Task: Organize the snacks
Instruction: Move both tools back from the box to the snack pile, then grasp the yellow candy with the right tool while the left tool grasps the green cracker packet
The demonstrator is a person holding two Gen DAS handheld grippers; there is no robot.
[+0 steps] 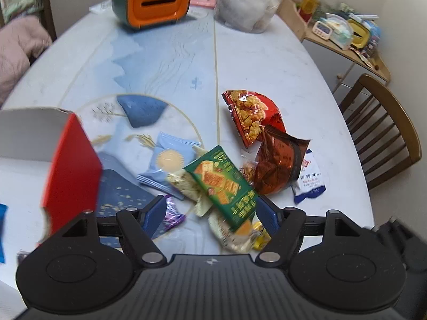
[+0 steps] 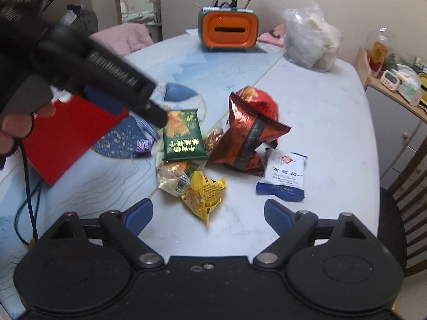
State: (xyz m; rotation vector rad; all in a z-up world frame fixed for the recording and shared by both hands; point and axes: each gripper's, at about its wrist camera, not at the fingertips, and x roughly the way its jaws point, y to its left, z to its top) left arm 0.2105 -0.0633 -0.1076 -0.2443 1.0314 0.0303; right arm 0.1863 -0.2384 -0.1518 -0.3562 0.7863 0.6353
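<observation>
A pile of snack packets lies mid-table. My left gripper (image 1: 210, 213) is open, its blue fingers on either side of the green cracker packet (image 1: 224, 184), which also shows in the right wrist view (image 2: 182, 136). Whether the fingers touch it I cannot tell. Around it lie a light blue packet (image 1: 168, 160), a purple candy (image 1: 172, 212), a brown foil bag (image 1: 277, 165), a red snack bag (image 1: 249, 114) and a white-and-blue milk packet (image 2: 284, 176). My right gripper (image 2: 208, 214) is open and empty, just short of a yellow packet (image 2: 205, 192). A red box (image 1: 70, 170) with a white inside stands at the left.
An orange-and-green tissue box (image 2: 228, 30) and a clear plastic bag (image 2: 309, 42) stand at the table's far end. A wooden chair (image 1: 381, 130) stands at the right edge. A cluttered side shelf (image 1: 344, 34) is beyond it. A cable (image 2: 26, 186) hangs at the left.
</observation>
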